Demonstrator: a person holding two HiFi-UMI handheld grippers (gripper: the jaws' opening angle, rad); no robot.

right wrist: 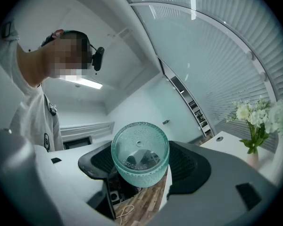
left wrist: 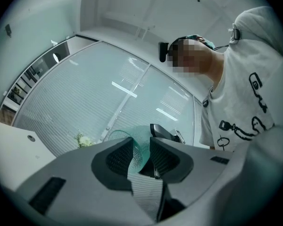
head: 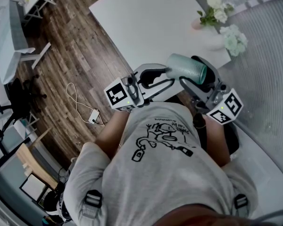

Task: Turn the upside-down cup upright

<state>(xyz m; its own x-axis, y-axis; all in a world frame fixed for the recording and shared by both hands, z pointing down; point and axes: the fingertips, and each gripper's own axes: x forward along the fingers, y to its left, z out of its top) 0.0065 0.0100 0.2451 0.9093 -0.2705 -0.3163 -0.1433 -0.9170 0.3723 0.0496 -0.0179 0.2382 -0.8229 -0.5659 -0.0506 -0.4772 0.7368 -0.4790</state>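
While the cup (head: 186, 68) lies on its side in the air just in front of my chest, neither upside down nor upright, only my grips carry it. My right gripper (right wrist: 141, 166) is closed across its round body and looks into its mouth. My left gripper (left wrist: 140, 157) holds its jaws narrow with a strip of the glass wall between the pads, apparently pressing on it. I judge the danger to be the change of hands: glass is slick, and if the right lets go while the left only pinches an edge, the cup could swivel or slip. Wooden floor (right wrist: 134, 206) shows beneath, not the white surface (head: 146, 18), so a drop could break it.
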